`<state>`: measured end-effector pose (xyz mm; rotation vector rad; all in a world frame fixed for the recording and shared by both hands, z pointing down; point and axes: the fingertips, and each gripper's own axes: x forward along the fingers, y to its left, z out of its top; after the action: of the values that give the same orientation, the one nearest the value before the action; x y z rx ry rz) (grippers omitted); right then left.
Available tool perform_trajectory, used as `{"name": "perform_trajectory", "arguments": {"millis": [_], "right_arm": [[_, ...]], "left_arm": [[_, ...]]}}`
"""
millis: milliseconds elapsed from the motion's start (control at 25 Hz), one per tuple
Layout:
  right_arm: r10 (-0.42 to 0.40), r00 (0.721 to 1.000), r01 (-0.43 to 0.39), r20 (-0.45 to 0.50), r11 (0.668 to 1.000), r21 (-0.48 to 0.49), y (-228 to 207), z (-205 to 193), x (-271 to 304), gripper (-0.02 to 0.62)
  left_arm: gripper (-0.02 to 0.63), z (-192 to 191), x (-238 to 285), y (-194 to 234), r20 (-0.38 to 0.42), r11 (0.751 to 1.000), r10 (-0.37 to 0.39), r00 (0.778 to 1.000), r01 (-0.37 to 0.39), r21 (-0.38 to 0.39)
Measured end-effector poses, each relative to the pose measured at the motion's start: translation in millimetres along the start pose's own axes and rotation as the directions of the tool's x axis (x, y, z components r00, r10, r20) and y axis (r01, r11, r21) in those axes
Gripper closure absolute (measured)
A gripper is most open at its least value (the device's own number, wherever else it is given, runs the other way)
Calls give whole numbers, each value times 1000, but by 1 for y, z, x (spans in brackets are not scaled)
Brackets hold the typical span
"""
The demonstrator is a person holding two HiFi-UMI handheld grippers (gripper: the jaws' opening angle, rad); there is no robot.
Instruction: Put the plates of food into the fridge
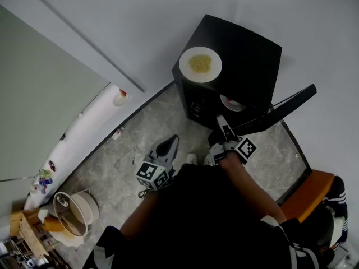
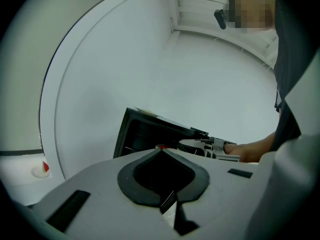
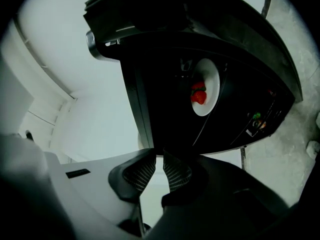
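A black fridge (image 1: 249,46) stands on the floor (image 1: 134,133) in a corner, and its door (image 1: 289,106) is open to the right. One plate with yellow food (image 1: 200,64) lies on top of the fridge, near its left front corner. A second plate with red food (image 1: 231,103) is inside the fridge, on a shelf. The right tool (image 1: 220,120) is just in front of the open fridge and points into it, apart from the red plate. Its jaws are nearly together and nothing is between them. The left tool (image 1: 173,141) is lower and more to the left, over the floor, well apart from both plates. Its jaws are together and it carries nothing.
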<state>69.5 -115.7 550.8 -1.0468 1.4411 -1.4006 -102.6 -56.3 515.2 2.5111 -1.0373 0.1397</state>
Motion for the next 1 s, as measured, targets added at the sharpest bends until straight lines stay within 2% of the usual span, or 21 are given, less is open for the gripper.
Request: {"name": "perform_trajectory", "arguments": {"millis": [320, 520, 720, 880, 1000], "right_arm": [[81, 996, -81, -32, 997, -13, 34, -15, 33, 558], [98, 995, -97, -28, 994, 46, 46, -21, 54, 558], [117, 992, -115, -42, 992, 55, 59, -27, 71, 558], [133, 991, -129, -20, 983, 133, 61, -27, 84, 546], [142, 990, -138, -13, 978, 155, 66, -26, 93, 534]], "left_arm": [[584, 1, -7, 14, 0, 1000, 29, 1000, -29, -5], [584, 3, -9, 27, 10, 999, 46, 999, -46, -12], [583, 5, -9, 35, 18, 998, 59, 998, -58, -22], [584, 5, -8, 39, 22, 998, 60, 998, -59, -25], [584, 3, -9, 40, 20, 998, 60, 998, -59, -32]]}}
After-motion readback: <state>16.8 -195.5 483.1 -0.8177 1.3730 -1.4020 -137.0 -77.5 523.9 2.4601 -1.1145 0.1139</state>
